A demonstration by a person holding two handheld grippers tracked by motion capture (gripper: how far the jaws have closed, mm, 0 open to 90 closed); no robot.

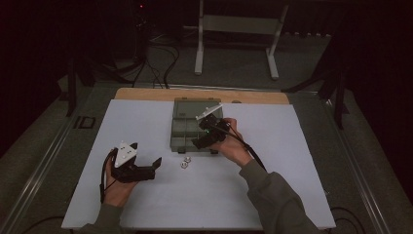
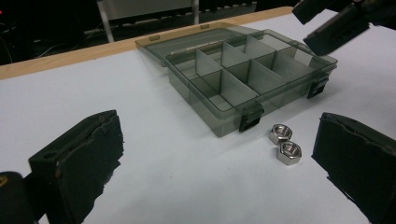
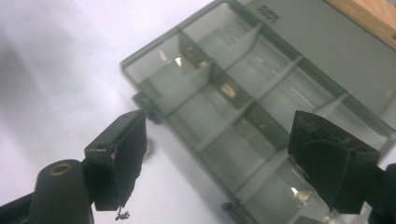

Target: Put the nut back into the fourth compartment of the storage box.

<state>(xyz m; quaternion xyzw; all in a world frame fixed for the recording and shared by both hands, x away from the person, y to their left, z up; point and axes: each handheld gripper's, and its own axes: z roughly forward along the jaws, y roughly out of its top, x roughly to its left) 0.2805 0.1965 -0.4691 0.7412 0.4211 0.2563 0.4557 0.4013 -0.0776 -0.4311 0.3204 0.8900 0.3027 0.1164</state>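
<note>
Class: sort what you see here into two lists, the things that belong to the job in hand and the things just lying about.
Job in hand:
compartment box
two hex nuts
left gripper
right gripper

Lying about:
metal stand
floor cables

The high view is dim; only the white surface [image 1: 146, 195] catches light, and the room beyond its far edge sinks into black. In the left gripper view the compartment box [image 2: 243, 79] stands sharp. In the right gripper view it is soft, with small glints on its dividers and faint shadow beside it
</note>
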